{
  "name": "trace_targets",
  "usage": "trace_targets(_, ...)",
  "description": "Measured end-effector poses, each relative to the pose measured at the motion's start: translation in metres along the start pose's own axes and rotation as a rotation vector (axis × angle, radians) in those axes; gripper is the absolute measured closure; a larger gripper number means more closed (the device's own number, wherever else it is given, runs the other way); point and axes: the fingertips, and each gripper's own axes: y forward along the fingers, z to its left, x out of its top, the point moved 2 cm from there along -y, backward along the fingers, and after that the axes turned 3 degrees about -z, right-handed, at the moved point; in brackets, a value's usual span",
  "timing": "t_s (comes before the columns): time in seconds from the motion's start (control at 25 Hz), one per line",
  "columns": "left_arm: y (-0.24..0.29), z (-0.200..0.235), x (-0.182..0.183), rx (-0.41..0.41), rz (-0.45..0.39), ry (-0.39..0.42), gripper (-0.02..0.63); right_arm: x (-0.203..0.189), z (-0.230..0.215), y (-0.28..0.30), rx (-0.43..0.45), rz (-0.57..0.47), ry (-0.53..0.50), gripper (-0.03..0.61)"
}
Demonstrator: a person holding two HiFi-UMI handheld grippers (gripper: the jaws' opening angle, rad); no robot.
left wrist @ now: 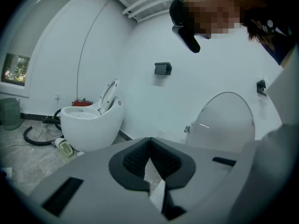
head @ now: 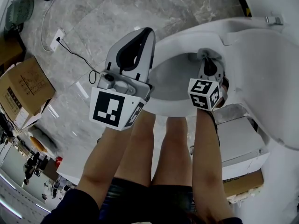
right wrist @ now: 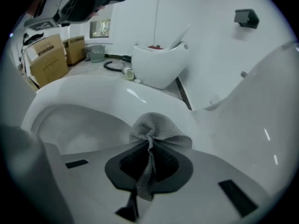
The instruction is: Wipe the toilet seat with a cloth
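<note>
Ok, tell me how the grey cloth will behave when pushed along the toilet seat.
The cloth probably flops: it bunches and folds where the right gripper pinches it. Its open mesh looks light. On the glossy toilet seat it would likely crumple unless pressed flat.

Could not make out the cloth point(right wrist: 156, 127) from the head view, masked there by the right tool point(head: 208, 58). Saw the raised lid point(head: 273, 78) cut off by that view's right edge. Could not read the print on the cardboard box point(head: 25, 90): too small.
</note>
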Motion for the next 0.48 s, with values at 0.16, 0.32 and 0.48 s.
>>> trace_targets(0.16,-0.002,0.0,0.001,-0.006,0.0,0.0,0.594,0.002,-0.014,-0.006,-0.059,-0.008,0.07,0.543)
trace_targets(0.32,-0.007,0.011,-0.001,0.009,-0.001,-0.002,0.594,0.048,0.025,0.0,0.008,-0.119,-0.014,0.543)
trace_targets(0.48,-0.011,0.021,-0.003,0.034,-0.002,-0.008,0.594,0.106,0.1,-0.01,0.184,-0.268,-0.161,0.546)
